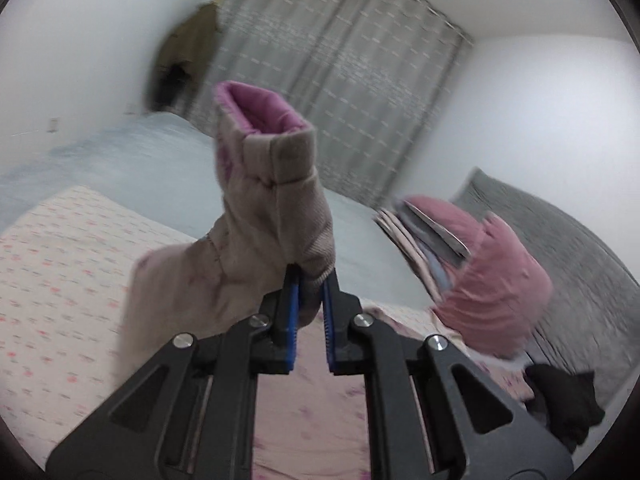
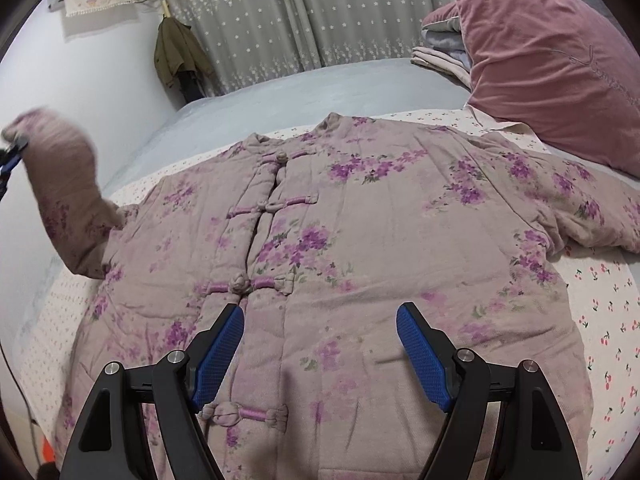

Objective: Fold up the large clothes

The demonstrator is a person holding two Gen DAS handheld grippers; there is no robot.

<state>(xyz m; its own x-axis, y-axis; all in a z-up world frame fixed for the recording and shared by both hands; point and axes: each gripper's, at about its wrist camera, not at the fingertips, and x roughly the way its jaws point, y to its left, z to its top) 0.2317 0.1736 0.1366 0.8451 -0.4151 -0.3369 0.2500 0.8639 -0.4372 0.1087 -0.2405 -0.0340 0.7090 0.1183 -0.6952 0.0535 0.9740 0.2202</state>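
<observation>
A padded beige jacket (image 2: 360, 240) with purple flowers and knot buttons lies face up on the bed. My left gripper (image 1: 310, 280) is shut on the cuff of its sleeve (image 1: 256, 208) and holds it lifted above the bed; the pink lining shows at the cuff opening. That raised sleeve (image 2: 64, 184) and the left gripper's blue pads (image 2: 10, 162) show at the left edge of the right wrist view. My right gripper (image 2: 320, 356) is open and empty, just above the jacket's lower front. The other sleeve (image 2: 600, 212) lies flat to the right.
A pink pillow (image 2: 552, 60) and folded fabrics (image 2: 440, 56) sit at the bed's far right. A cherry-print sheet (image 2: 608, 320) covers the bed. A dark garment (image 1: 564, 404) lies by a grey blanket (image 1: 560, 240). Curtains (image 2: 300, 12) and a hanging green coat (image 2: 180, 52) stand behind.
</observation>
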